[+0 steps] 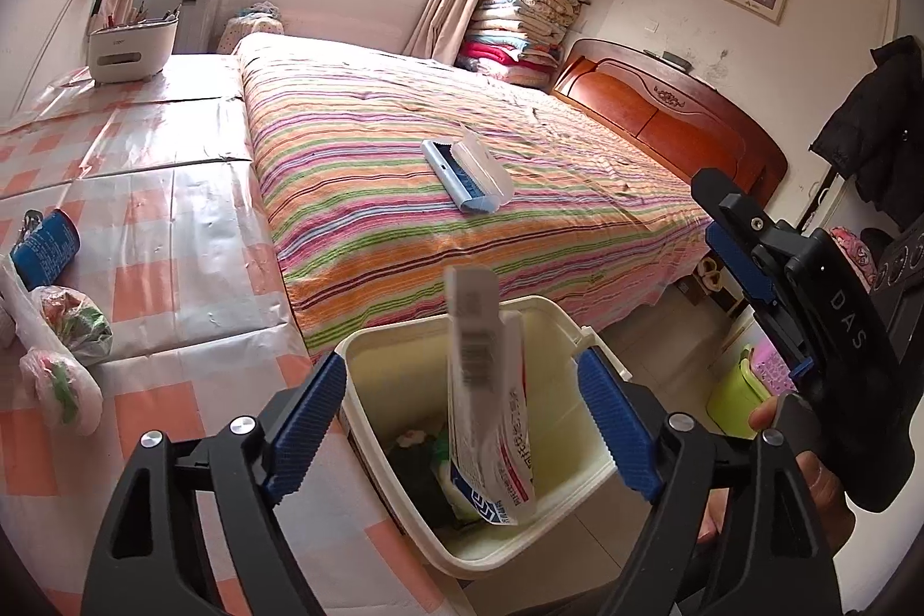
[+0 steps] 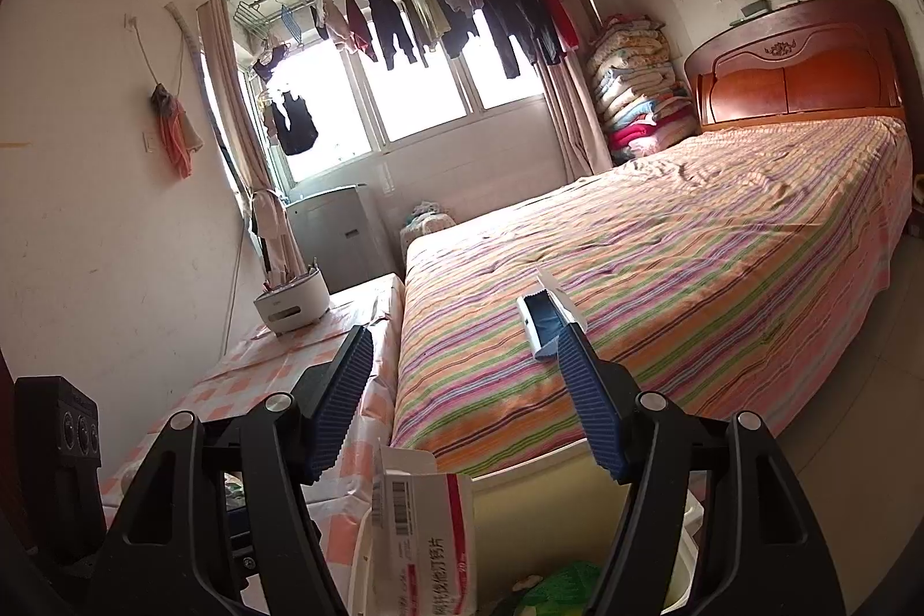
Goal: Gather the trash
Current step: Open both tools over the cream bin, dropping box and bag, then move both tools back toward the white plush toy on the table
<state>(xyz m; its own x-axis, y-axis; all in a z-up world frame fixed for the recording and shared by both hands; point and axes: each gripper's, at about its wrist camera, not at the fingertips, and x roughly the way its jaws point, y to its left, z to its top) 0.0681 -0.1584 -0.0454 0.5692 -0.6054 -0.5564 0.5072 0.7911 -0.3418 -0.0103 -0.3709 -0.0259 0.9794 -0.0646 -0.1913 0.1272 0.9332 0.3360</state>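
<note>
A cream trash bin (image 1: 583, 492) stands on the floor between the checked table and the bed, with green and dark trash at its bottom. A white and red medicine box (image 1: 491, 402) stands on end inside it, its top blurred. My left gripper (image 1: 462, 420) hovers over the bin, open, with a blue pad on each side of the box and clear of it. My right gripper (image 1: 771, 321) is to the right of the bin, held by a hand (image 1: 768, 414). In the right wrist view the right gripper (image 2: 468, 402) is open and empty above the box (image 2: 421, 518) and bin (image 2: 537, 512).
On the checked table (image 1: 144, 189) lie a blue can (image 1: 46, 246) and filled plastic bags (image 1: 69, 327); a white holder (image 1: 133, 44) stands at its far end. A blue and white open box (image 1: 462, 171) lies on the striped bed (image 1: 520, 125). A green tub (image 1: 745, 396) sits on the floor.
</note>
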